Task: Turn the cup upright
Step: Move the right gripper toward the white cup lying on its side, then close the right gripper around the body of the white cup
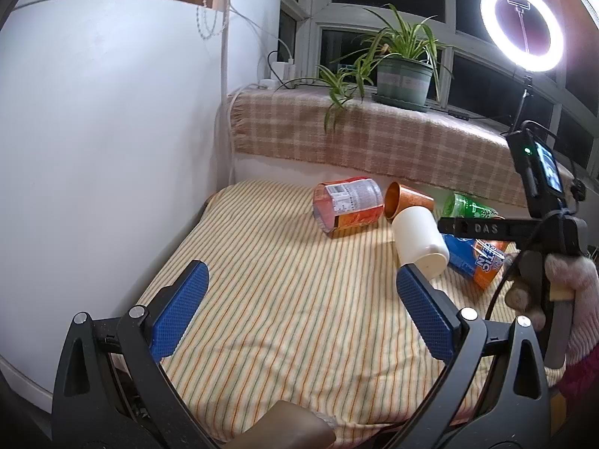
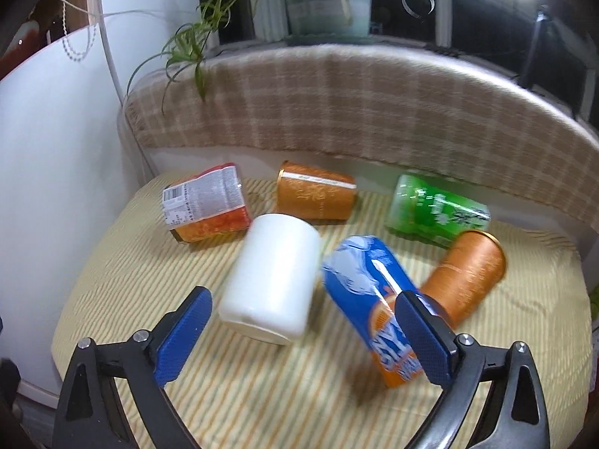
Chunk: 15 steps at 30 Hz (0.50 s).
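White cylindrical plastic cup (image 2: 271,277) lies on its side just ahead of the right gripper (image 2: 303,318), jaws spread wide; left gripper (image 1: 301,292) gapes too, holding nothing

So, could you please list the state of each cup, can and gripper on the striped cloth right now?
white cup: on its side
near orange cup: on its side
far orange cup: on its side
blue-orange can: lying down
green can: lying down
labelled cup: tipped over
left gripper: open, empty
right gripper: open, empty
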Tool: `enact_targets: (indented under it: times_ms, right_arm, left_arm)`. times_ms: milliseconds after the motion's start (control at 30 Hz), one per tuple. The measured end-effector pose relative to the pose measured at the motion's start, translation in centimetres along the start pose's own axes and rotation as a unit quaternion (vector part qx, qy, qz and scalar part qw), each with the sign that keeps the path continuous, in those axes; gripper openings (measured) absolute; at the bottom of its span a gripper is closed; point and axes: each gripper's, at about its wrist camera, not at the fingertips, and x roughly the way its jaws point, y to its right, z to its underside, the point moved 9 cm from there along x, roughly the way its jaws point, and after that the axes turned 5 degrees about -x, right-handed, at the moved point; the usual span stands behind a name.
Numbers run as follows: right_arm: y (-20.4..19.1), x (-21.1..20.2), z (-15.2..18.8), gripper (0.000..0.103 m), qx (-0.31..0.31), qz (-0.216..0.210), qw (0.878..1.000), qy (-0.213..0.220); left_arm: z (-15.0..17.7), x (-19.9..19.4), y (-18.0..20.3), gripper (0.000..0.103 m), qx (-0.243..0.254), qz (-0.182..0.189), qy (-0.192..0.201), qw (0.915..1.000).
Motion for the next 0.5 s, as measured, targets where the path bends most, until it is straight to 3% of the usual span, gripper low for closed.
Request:
enact_targets:
  times_ms: [300, 500]
  right_arm:
    - [-1.2, 3.6, -1.0, 0.089, 0.023, -0.035, 0.998, -0.054]
    - [-1.6, 5.1, -1.1, 0.087, 0.028, -0.035, 0.996, -0.080]
  left_arm:
    - [0.0, -0.2, -1.4, 0.102, -0.010, -0.009, -0.001, 0.9999]
    - [-0.1, -0.3, -1.7, 0.102, -0.011, -0.011, 0.000, 0.9999]
